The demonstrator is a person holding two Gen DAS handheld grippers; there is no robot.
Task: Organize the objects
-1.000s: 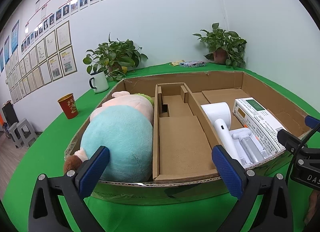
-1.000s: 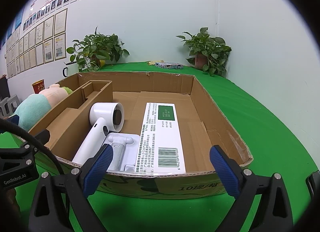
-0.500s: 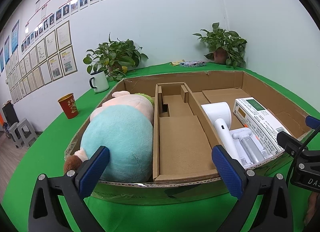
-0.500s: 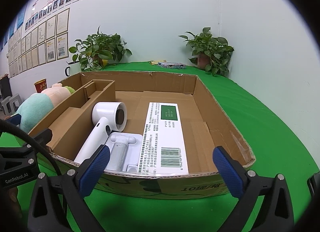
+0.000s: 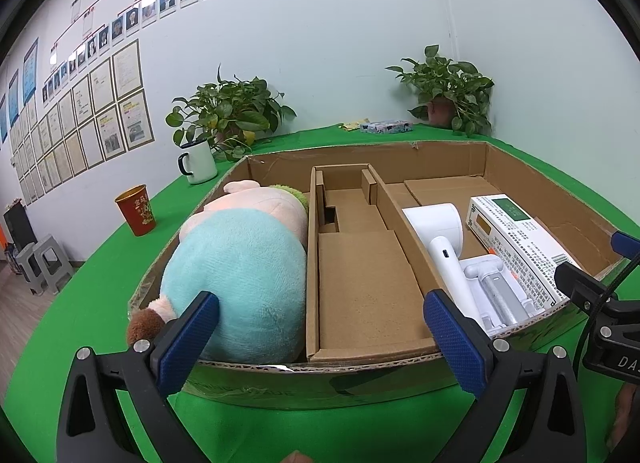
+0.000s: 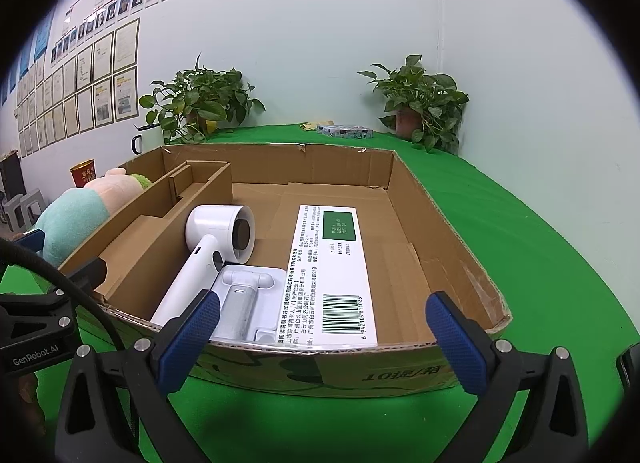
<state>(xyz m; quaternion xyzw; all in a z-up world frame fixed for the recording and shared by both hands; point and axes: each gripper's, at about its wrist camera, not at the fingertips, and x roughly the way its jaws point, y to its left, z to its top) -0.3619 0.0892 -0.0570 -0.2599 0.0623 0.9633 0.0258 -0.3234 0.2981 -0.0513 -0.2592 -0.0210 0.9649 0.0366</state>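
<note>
In the cardboard box [image 5: 520, 167], teal plush toy [image 5: 240, 275]

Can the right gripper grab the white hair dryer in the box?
Probably yes. The right gripper is open and empty just outside the cardboard box, and the white hair dryer lies uncovered inside; only the low front wall stands between them.

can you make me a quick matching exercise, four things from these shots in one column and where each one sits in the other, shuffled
Things:
1. plush toy
2. hair dryer
3. red cup
4. white mug

Places:
A. on the green table, outside the cardboard box, beside a potted plant
B. left compartment of the box
C. right compartment, next to the white medicine box
D. on the green table, outside the box's left wall, nearer the gripper

Pairs: 1-B, 2-C, 3-D, 4-A
</note>
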